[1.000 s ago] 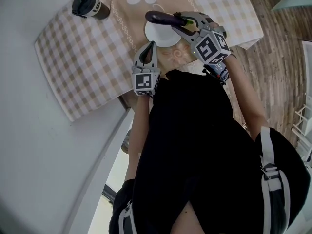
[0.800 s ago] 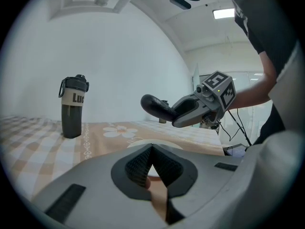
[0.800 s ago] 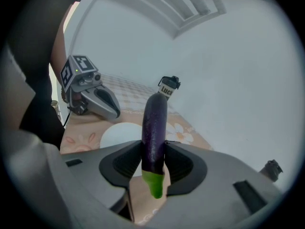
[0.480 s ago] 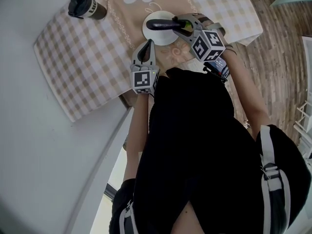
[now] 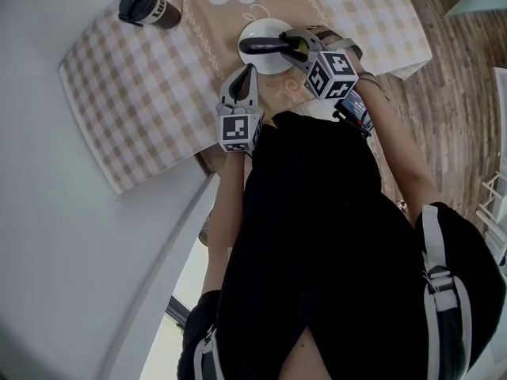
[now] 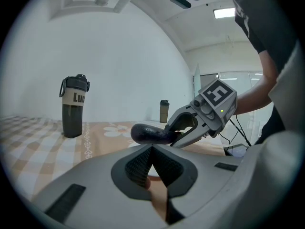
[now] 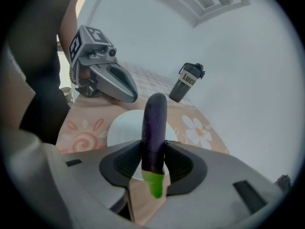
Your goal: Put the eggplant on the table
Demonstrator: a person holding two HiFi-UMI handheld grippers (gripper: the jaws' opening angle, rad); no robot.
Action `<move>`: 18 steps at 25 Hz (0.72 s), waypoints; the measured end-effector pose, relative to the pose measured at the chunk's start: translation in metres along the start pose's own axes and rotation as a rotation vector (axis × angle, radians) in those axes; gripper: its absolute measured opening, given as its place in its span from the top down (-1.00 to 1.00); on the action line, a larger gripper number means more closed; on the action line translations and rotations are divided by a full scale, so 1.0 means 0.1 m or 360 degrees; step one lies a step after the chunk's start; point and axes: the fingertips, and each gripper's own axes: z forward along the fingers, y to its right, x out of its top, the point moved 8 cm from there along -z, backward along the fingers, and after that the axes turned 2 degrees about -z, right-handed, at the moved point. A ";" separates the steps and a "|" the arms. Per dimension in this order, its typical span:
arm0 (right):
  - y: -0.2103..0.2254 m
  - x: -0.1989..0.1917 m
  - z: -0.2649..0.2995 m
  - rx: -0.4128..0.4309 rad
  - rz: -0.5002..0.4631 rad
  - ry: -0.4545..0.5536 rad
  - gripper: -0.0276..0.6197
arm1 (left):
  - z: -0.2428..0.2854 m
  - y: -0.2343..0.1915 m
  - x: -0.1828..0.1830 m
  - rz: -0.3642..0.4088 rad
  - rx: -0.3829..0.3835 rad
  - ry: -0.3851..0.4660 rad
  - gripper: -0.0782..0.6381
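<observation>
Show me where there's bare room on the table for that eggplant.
Widest free patch: the checked cloth between the bottle and the left gripper. Another lies right of the plate. Crowded at the plate: the right gripper holds the eggplant over it, the left gripper close by.

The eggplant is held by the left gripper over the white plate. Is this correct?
No: it is the right gripper that holds the eggplant over the white plate; the right gripper view shows it clamped between that gripper's jaws.
</observation>
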 end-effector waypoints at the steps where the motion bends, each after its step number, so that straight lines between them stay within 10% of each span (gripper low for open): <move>1: 0.00 0.00 0.02 -0.0002 -0.0002 -0.0002 0.42 | 0.00 0.00 0.01 -0.0001 -0.0007 0.0009 0.74; 18: -0.03 -0.07 0.18 0.0077 0.0014 -0.0036 0.42 | 0.00 0.00 -0.05 -0.0004 -0.0027 0.0022 0.74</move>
